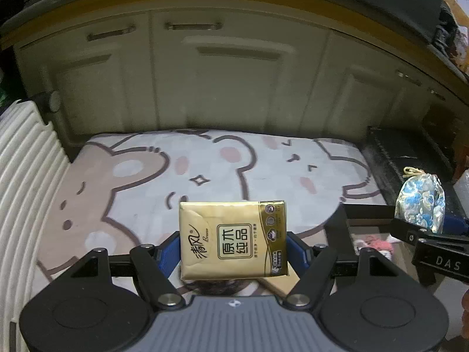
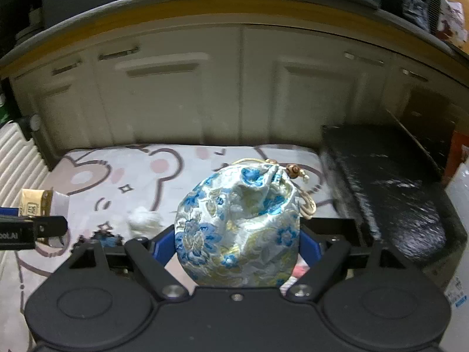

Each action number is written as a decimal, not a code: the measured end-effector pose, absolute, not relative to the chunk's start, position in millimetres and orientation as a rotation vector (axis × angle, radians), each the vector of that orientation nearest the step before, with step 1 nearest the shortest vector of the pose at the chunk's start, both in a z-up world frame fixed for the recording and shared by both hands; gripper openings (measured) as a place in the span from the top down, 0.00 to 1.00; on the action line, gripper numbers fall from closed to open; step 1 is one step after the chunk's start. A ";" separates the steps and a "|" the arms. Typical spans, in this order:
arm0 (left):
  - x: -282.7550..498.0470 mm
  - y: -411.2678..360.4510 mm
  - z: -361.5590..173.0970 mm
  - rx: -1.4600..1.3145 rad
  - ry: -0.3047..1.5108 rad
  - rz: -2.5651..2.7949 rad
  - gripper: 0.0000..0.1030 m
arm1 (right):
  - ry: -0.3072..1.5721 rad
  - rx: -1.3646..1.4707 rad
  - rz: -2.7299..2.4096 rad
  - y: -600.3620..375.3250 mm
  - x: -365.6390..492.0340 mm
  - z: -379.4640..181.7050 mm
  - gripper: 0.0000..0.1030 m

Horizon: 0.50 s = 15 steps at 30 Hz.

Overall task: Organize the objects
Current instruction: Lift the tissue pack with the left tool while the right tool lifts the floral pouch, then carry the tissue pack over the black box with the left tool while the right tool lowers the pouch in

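Observation:
My left gripper (image 1: 233, 249) is shut on a gold tissue pack (image 1: 233, 239), held upright above the bear-print mat (image 1: 205, 170). Its blue pads press both sides of the pack. In the right wrist view my right gripper (image 2: 237, 246) is shut on a blue-and-white floral drawstring pouch (image 2: 237, 226), its cord and bead lying at the top right. The pouch (image 1: 420, 202) and the right gripper's fingers (image 1: 410, 231) also show at the right edge of the left wrist view. The tissue pack (image 2: 33, 202) shows at the far left of the right wrist view.
Cream cabinet doors (image 1: 228, 73) under a dark counter edge stand behind the mat. A ribbed white panel (image 1: 23, 176) is on the left. A black box (image 2: 390, 193) lies right of the mat. Small items (image 2: 143, 220) lie on the mat below the pouch.

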State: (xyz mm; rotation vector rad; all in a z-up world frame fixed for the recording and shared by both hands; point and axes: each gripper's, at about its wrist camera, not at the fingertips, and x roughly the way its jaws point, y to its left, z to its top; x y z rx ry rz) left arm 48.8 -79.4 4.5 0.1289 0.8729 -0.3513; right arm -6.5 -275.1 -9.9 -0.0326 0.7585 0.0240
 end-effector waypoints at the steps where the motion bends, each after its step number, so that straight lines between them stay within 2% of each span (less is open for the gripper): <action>1: 48.0 -83.3 4.4 0.129 0.871 -0.358 0.29 | 0.760 -0.030 0.015 -280.1 -7.4 -10.6 0.18; 15: 40.9 -138.7 -5.0 0.114 0.862 -0.488 0.29 | 0.813 -0.065 -0.095 -332.9 -12.4 -31.6 0.18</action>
